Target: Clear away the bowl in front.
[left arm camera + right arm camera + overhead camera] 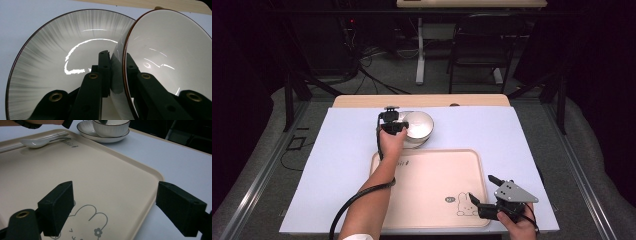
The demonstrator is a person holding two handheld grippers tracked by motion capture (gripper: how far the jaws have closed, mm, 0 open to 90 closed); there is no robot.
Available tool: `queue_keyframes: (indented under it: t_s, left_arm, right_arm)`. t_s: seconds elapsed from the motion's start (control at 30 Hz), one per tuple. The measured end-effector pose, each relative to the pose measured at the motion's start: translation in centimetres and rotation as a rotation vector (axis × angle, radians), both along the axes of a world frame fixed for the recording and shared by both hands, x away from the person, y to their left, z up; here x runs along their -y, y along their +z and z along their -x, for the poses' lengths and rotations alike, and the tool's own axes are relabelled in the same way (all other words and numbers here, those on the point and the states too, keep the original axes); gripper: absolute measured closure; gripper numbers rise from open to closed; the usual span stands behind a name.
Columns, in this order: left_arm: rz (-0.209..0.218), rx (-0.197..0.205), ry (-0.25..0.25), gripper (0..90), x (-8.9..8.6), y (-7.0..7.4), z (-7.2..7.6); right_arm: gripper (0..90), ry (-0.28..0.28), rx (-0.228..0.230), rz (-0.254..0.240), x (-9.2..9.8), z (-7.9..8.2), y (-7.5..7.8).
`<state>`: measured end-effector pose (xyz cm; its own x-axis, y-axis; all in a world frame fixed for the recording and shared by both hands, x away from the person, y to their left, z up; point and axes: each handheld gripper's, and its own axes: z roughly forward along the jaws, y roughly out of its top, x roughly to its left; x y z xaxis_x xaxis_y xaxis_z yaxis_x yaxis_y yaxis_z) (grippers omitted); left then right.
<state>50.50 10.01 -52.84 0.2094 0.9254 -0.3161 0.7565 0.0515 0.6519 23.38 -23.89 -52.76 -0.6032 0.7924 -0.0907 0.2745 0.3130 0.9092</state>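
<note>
White bowl [170, 50] with a dark brown rim line and a ribbed white outside. Plate [57, 52]: glossy white centre, fine grey streaks fanning outward, dark rim line. Beige tray [432, 185] printed with a grey line-drawn rabbit [87, 222] bearing a small flower, and dark lettering near the far edge. White spoon [35, 143]. Pale lavender-blue mat [522, 135] over light wood table [422, 100]. Black grippers [482, 202]; grey plate on the right one.
</note>
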Motion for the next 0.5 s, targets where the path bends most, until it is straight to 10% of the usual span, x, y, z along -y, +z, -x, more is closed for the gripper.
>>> queue_keyframes:
  t_s: [0.5]
  left_arm:
    - [-0.002, -0.023, 0.004, 81.3, -0.84, 0.97, 0.2]
  right_arm:
    - [14.6, -0.004, -0.002, -0.006, 0.04, -0.05, -0.04]
